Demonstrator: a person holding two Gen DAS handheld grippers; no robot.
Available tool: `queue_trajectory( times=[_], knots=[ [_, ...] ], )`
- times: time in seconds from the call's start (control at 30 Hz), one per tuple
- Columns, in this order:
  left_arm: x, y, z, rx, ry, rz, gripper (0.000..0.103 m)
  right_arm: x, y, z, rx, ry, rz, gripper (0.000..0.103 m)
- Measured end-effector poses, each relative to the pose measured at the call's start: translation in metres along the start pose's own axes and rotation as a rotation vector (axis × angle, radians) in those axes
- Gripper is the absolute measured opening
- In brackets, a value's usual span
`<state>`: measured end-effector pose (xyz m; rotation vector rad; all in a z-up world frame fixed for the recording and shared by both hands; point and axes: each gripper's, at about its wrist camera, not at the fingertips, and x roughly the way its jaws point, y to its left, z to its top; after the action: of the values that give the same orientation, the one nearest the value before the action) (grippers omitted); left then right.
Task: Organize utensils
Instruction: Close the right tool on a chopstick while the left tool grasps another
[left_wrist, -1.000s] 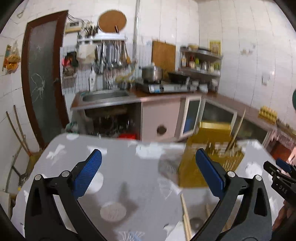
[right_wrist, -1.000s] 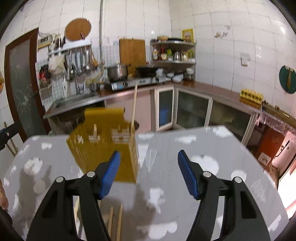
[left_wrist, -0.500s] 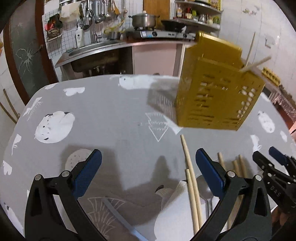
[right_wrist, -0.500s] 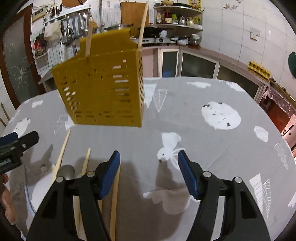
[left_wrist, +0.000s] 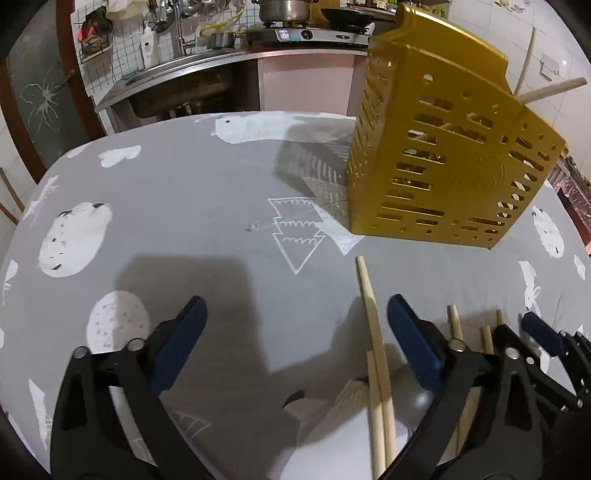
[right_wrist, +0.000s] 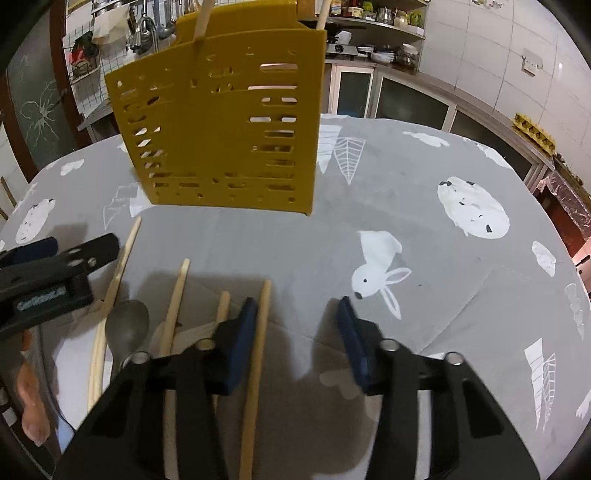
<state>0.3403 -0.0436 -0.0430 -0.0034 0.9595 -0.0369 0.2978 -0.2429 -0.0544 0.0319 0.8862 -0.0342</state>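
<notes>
Both dropped toward chopsticks (right_wrist: 255, 354); left gripper (left_wrist: 295, 343) and right gripper (right_wrist: 297, 339) closing, empty.

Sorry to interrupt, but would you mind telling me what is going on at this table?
A person is tidying utensils with two hand-held claws. Loose chopsticks and a metal spoon lie before the yellow holder. The right claw is closing around one chopstick; the left claw hangs wide open, holding nothing.

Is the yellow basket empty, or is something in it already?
Not empty. The basket already holds chopsticks: two stick ends poke out of its top, and one shows through its slots.
</notes>
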Motion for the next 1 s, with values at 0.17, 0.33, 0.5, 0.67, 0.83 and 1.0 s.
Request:
queue_trajectory(
  times=[0.17,0.33,0.5,0.67,0.83,1.0],
  knots=[
    [0.011,-0.013,0.003,0.026,0.017,-0.025,0.077,0.0,0.001,-0.001,0.002,-0.009,0.014,0.023],
    [0.012,-0.021,0.004,0.06,0.014,-0.036,0.06,0.0,0.003,0.0,0.003,-0.009,0.013,0.015],
    [0.012,-0.024,0.008,0.078,0.024,-0.054,0.032,0.001,0.002,0.001,0.02,-0.005,0.02,0.009],
    [0.01,-0.03,0.01,0.088,0.057,-0.088,0.013,0.005,-0.004,0.007,0.046,0.006,0.038,0.008],
    [0.008,-0.034,0.01,0.089,0.059,-0.086,0.007,0.006,-0.009,0.013,0.079,0.008,0.052,0.007],
    [-0.005,-0.029,0.008,0.067,0.02,-0.101,0.006,-0.004,-0.016,0.017,0.106,-0.023,0.049,0.007]
  ],
)
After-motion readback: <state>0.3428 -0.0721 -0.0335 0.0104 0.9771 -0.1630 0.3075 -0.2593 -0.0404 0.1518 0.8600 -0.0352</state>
